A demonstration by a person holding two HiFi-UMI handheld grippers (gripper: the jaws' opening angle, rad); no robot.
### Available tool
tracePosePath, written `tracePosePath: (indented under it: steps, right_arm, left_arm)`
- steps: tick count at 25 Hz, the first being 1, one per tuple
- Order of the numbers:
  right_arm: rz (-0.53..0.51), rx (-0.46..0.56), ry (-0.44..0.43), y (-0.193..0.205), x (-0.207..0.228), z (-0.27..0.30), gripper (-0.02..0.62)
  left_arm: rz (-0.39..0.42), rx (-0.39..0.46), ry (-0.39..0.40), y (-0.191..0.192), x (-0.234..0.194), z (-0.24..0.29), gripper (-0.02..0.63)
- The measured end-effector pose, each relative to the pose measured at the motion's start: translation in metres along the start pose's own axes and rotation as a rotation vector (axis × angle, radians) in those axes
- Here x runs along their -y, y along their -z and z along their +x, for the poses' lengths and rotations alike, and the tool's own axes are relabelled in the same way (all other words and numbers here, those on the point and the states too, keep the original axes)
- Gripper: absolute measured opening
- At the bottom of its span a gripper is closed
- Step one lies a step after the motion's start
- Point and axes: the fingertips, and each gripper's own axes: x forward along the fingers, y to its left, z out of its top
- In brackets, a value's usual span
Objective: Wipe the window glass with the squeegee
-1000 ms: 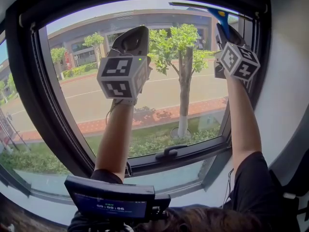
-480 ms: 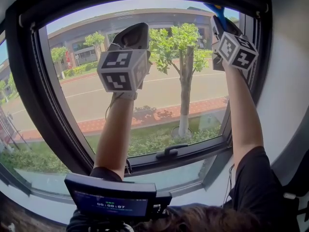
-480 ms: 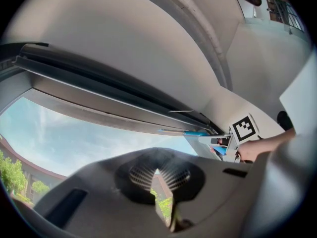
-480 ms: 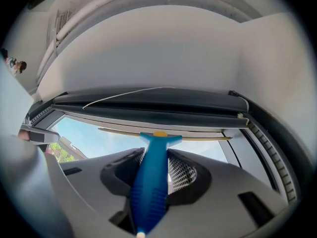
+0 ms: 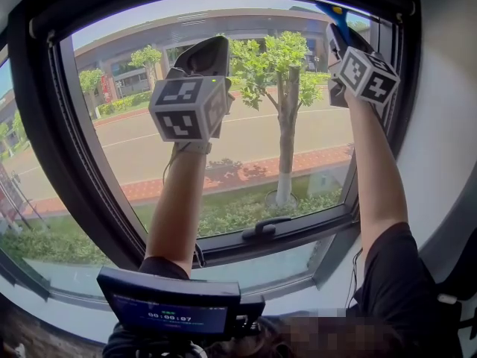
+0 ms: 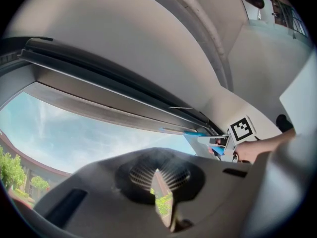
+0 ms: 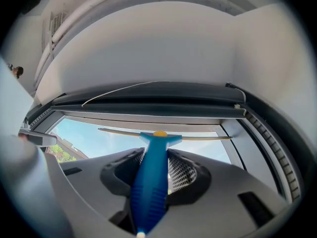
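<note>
My right gripper (image 5: 344, 39) is raised to the window's top right corner, shut on the blue handle of the squeegee (image 7: 151, 182). Its long thin blade (image 7: 198, 138) lies across the top of the window glass (image 5: 223, 148), just under the upper frame. In the head view only the blue handle tip (image 5: 333, 15) shows above the gripper. My left gripper (image 5: 205, 58) is held up in front of the middle of the pane, shut with nothing in it. From the left gripper view the squeegee (image 6: 190, 132) and the right gripper (image 6: 225, 142) appear at the right.
A dark window frame (image 5: 45, 155) surrounds the pane, with a black latch handle (image 5: 264, 228) on the lower rail. A thin white cord (image 7: 124, 89) runs along the upper frame. White wall (image 5: 447, 125) stands at the right. Outside are a tree, a road and buildings.
The right gripper has lifted the squeegee higher, so that its blade has gone up out of the head view to the top of the glass. The left gripper has barely shifted.
</note>
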Motion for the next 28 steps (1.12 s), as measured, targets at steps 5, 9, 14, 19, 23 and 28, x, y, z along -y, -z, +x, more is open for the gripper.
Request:
tracePosePath:
  steps: [5,9,14,19,23,28]
  right_arm:
    - [0.002,-0.013,-0.003,0.005,0.001,-0.004,0.141]
    - [0.005,-0.024,-0.002,0.011,0.000,-0.010,0.141]
    - [-0.012,-0.048,-0.012,0.018,0.001,-0.017,0.141]
    - [-0.012,-0.059,-0.020,0.025,0.001,-0.024,0.141]
    - [-0.016,-0.059,-0.024,0.030,0.001,-0.030,0.141]
    - [-0.025,-0.057,-0.024,0.035,0.000,-0.034,0.141]
  left_arm:
    - [-0.012,-0.018,0.011,0.009,0.003,-0.003,0.002]
    - [-0.016,-0.033,0.020,0.015,0.006,-0.005,0.002]
    - [-0.031,-0.052,0.043,0.025,0.016,-0.008,0.002]
    - [-0.051,-0.073,0.045,0.034,0.018,-0.011,0.002]
    - [-0.055,-0.080,0.050,0.038,0.022,-0.014,0.002]
    - [-0.067,-0.092,0.073,0.046,0.031,-0.016,0.002]
